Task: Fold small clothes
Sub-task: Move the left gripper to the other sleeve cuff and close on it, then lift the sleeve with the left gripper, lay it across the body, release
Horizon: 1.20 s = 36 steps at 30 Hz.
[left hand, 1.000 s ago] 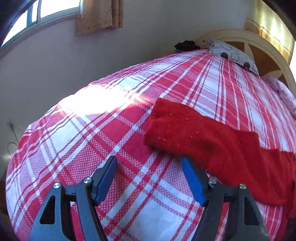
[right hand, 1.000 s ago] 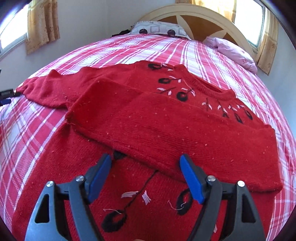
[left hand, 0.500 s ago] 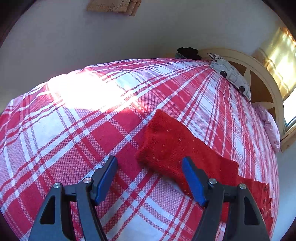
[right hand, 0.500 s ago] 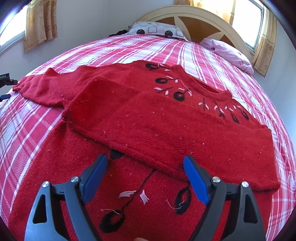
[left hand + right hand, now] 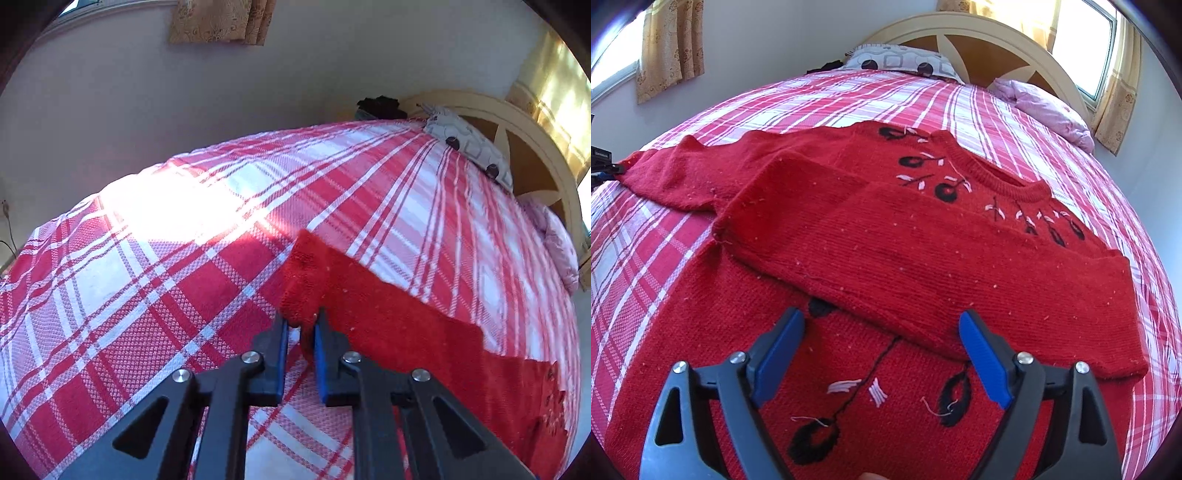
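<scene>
The left gripper (image 5: 301, 326), just closed, pinches the sleeve (image 5: 369, 306) cuff, the sleeve apparently running rightward toward the sweater (image 5: 923, 236) body.

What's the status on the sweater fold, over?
Left claw shut on sleeve cuff. Right claw open above the red sweater, one sleeve already folded across. Nothing in the way.
</scene>
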Available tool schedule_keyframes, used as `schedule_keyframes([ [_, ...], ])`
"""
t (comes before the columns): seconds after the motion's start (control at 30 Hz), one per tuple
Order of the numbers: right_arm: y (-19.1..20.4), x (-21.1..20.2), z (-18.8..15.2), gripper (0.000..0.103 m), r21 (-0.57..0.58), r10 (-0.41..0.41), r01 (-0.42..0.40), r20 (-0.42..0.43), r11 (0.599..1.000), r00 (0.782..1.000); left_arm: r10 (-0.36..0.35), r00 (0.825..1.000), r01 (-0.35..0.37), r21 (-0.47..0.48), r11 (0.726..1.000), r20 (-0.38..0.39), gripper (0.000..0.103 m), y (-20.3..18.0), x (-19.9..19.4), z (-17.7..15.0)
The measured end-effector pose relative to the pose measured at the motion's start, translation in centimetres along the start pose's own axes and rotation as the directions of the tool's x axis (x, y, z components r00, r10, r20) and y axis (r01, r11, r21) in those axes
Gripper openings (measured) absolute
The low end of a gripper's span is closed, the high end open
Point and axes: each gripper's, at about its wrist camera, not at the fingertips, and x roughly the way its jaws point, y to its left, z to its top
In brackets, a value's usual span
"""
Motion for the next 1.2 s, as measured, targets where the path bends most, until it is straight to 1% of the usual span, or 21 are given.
schedule_keyframes([
  [0.07,0.0,0.0,0.0,0.089,-0.001,-0.002,0.002,0.0,1.0,1.0,-0.032,0.999,0.032,0.012,0.999,0.026,0.011,-0.6,-1.3,0.2],
  [0.17,-0.1,0.0,0.0,0.089,0.003,0.005,-0.005,0.001,1.0,1.0,-0.105,0.993,0.104,0.034,0.994,0.05,0.01,-2.1,-3.5,0.4],
  [0.2,-0.2,0.0,0.0,0.089,0.006,0.011,-0.011,-0.001,1.0,1.0,-0.14,0.989,0.138,0.043,0.99,0.057,0.01,-2.8,-4.5,0.5],
  [0.3,-0.7,-0.3,0.0,0.089,0.026,0.04,-0.04,0.002,0.999,0.999,-0.198,0.978,0.193,0.078,0.978,0.071,0.01,-5.0,-6.6,0.5],
  [0.4,-1.3,-1.1,0.0,0.089,0.047,0.059,-0.06,0.016,0.997,0.998,-0.269,0.961,0.261,0.114,0.959,0.064,0.01,-7.8,-8.7,-0.1],
  [0.5,-2.3,-2.4,-0.2,0.089,0.061,0.066,-0.069,0.038,0.996,0.997,-0.332,0.942,0.324,0.123,0.938,0.051,0.01,-10.5,-10.7,-0.9],
  [0.57,-3.2,-3.4,-0.4,0.089,0.067,0.06,-0.064,0.056,0.996,0.997,-0.378,0.925,0.371,0.123,0.92,0.031,0.01,-12.6,-11.8,-1.7],
  [0.7,-5.4,-5.4,-0.8,0.089,0.115,0.065,-0.075,0.091,0.99,0.994,-0.444,0.896,0.439,0.155,0.885,0.0,0.01,-17.1,-13.6,-3.6],
  [0.8,-7.2,-6.9,-1.5,0.089,0.155,0.069,-0.087,0.116,0.984,0.991,-0.504,0.863,0.501,0.181,0.846,-0.035,0.01,-21.5,-15.1,-5.8],
  [0.93,-9.5,-8.6,-3.1,0.089,0.199,0.061,-0.089,0.146,0.976,0.987,-0.562,0.822,0.566,0.222,0.794,-0.087,0.01,-26.6,-16.8,-8.5],
  [0.97,-10.2,-8.9,-3.5,0.089,0.209,0.059,-0.09,0.151,0.974,0.987,-0.572,0.815,0.577,0.236,0.782,-0.097,0.01,-27.9,-17.1,-9.2],
  [1.07,-11.7,-9.5,-4.7,0.089,0.237,0.049,-0.085,0.155,0.968,0.987,-0.59,0.795,0.604,0.265,0.752,-0.14,0.01,-31.3,-17.2,-11.7],
  [1.17,-13.3,-10.0,-6.1,0.089,0.27,0.039,-0.081,0.155,0.959,0.987,-0.582,0.787,0.617,0.286,0.733,-0.205,0.01,-34.1,-16.0,-14.9],
  [1.2,-13.7,-10.1,-6.5,0.089,0.281,0.035,-0.077,0.153,0.957,0.988,-0.573,0.79,0.613,0.303,0.73,-0.218,0.01,-35.0,-15.6,-16.0],
])
